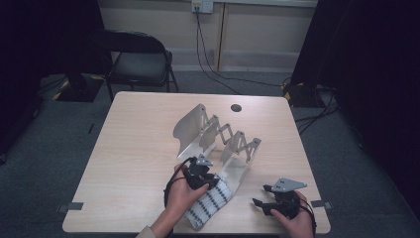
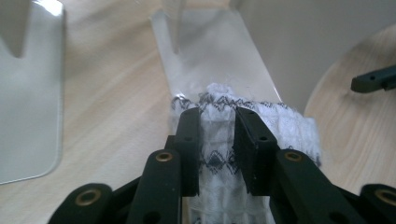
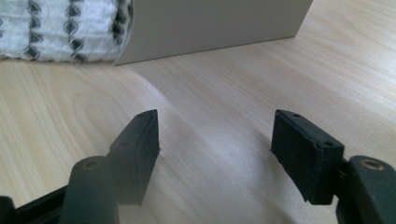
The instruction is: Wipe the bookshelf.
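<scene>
The left hand-held gripper (image 1: 212, 179) is closed on a white cloth with dark zigzag bands (image 1: 210, 203); in the left gripper view both black pads (image 2: 246, 140) press a raised fold of the cloth (image 2: 219, 135) between them. The cloth lies near the front edge of the surface (image 1: 129, 163), its far end resting on the nearest pale panel of a folding rack (image 1: 218, 136) joined by scissor links. The right hand-held gripper (image 1: 262, 196) hovers near the front right corner, jaws set wide apart and holding nothing; bare wood shows between them in the right gripper view (image 3: 215, 144). The two grippers are well apart.

Open room: the left half of the surface is bare wood up to its edges, and a strip lies free between rack and right edge. A round dark hole (image 1: 236, 107) sits near the far edge. A folding chair (image 1: 138, 62) stands on the floor beyond.

Hidden or unclear: the left hand (image 1: 181, 196) covers part of the cloth's near side; the cloth's near end is cut off in the left gripper view. The rack's base contact under the cloth cannot be made out.
</scene>
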`<state>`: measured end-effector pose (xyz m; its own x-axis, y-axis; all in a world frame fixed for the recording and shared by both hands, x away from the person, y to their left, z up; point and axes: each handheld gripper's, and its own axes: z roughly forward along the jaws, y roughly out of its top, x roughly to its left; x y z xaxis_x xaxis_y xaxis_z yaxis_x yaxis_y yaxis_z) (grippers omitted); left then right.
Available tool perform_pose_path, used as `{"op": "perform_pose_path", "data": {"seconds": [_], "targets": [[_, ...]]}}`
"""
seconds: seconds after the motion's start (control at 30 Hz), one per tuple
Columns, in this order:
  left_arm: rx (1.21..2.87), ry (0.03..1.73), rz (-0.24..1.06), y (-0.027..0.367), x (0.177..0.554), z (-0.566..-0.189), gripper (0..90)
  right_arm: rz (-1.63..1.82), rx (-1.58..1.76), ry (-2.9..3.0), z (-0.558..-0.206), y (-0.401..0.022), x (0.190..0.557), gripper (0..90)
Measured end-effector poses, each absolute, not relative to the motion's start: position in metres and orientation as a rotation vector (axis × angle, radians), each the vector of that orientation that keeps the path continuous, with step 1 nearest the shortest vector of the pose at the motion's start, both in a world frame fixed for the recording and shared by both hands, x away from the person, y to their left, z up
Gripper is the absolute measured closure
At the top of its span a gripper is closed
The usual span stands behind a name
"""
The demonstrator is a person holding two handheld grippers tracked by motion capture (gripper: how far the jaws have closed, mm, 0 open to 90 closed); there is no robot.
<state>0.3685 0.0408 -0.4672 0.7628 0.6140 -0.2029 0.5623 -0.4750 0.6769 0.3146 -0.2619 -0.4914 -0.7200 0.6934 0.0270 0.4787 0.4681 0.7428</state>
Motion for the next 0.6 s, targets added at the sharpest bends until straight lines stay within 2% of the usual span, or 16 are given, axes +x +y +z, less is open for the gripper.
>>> {"op": "perform_pose_path", "data": {"seconds": [0.37,0.4,0.6], "targets": [[2.205,0.768,-0.003,0.041,0.347,-0.469,71.4,1.131,0.965,2.448,-0.487,-0.253,0.31,31.8],[2.194,0.775,-0.012,0.044,0.347,-0.468,70.2,1.136,0.961,2.448,-0.487,-0.251,0.309,31.8],[2.17,0.818,0.136,0.069,0.351,-0.461,52.9,1.163,0.943,2.453,-0.484,-0.245,0.307,31.8]]}}
